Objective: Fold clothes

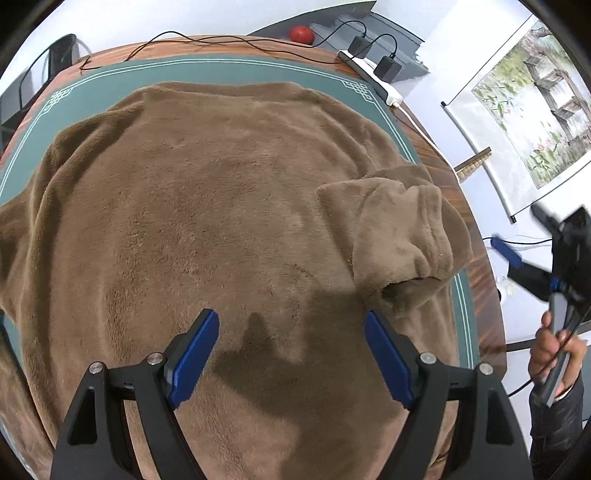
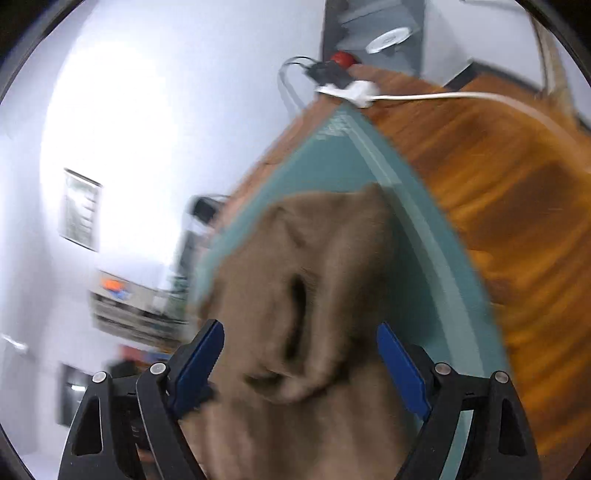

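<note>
step: sleeve (image 1: 399, 236) folded onto fleece sweater (image 1: 192, 206) | left tongs (image 1: 291, 354), right tongs (image 2: 300, 363) agape, empty | next: grasp lower-left sleeve

The left gripper (image 1: 291, 325) hung with jaws spread wide; the right gripper (image 2: 301, 338), gripped by the right hand (image 1: 554, 354), was likewise spread and tilted

We see a wooden worktop (image 1: 476, 236) covered by a teal mat (image 1: 229, 74) with a white line border. At its far edge sit a white power strip (image 1: 373, 75) with black adapters plugged in, a trailing black cable (image 1: 207, 41) and a red round object (image 1: 301, 34). On the white wall (image 1: 454, 48) to the right hangs a scroll painting (image 1: 532, 110). Bright light washes out the wall in the blurred right wrist view.
</note>
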Demonstrator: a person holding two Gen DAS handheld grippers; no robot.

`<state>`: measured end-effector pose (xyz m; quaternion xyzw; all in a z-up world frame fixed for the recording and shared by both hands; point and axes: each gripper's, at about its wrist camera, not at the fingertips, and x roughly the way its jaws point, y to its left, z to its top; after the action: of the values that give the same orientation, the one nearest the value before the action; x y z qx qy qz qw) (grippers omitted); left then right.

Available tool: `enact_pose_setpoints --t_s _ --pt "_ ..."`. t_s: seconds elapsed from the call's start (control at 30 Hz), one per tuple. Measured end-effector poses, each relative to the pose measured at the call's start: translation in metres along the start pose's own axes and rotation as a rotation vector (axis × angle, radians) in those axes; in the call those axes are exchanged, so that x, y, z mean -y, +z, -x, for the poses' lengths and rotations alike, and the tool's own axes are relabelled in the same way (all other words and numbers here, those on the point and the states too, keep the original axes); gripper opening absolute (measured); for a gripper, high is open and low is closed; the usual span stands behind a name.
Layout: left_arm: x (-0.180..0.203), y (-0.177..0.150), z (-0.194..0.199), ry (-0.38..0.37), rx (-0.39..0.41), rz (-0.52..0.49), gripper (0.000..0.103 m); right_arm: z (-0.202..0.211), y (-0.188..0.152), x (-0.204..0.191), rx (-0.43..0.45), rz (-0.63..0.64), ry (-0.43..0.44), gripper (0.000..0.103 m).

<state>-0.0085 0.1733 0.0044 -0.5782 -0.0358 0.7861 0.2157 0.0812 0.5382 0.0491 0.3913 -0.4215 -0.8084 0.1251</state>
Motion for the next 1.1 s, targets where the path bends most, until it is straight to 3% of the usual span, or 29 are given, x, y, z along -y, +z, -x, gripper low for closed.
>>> enact_pose_setpoints --t_s 0.2,0.33,0.4,0.47,0.53,0.6,0.7,0.8,0.93,1.1 --pt "0.006 -0.002 -0.002 -0.006 -0.002 0.007 0.084 -0.053 0.015 -0.009 -0.141 -0.025 0.182 0.088" --pt "0.006 -0.001 -0.002 -0.005 0.003 0.014 0.084 -0.085 0.017 0.001 -0.222 -0.106 0.232 0.088" --pt "0.004 -0.001 -0.002 0.003 0.003 0.024 0.084 -0.098 0.017 0.0 -0.249 -0.106 0.169 0.088" --pt "-0.001 -0.001 -0.002 0.013 0.002 0.04 0.084 -0.11 0.019 -0.007 -0.263 -0.057 0.02 0.088" --pt "-0.006 -0.001 -0.003 0.024 -0.001 0.053 0.084 -0.119 0.017 -0.018 -0.275 -0.019 -0.015 0.088" --pt "-0.012 -0.002 -0.004 0.034 -0.004 0.062 0.084 -0.124 0.014 -0.037 -0.292 -0.003 0.084 0.088" --pt "-0.019 -0.002 -0.005 0.039 -0.006 0.078 0.084 -0.128 0.007 -0.073 -0.342 0.03 0.299 0.088" --pt "-0.023 0.0 -0.005 0.03 -0.001 0.09 0.084 -0.126 -0.001 -0.11 -0.393 0.147 0.366 0.088" --pt "-0.024 0.003 -0.007 0.008 0.003 0.089 0.084 -0.121 -0.012 -0.127 -0.412 0.253 0.277 0.088" --pt "-0.031 0.003 -0.01 -0.026 -0.004 0.12 0.084 -0.111 -0.009 -0.107 -0.314 0.189 0.215 0.088"
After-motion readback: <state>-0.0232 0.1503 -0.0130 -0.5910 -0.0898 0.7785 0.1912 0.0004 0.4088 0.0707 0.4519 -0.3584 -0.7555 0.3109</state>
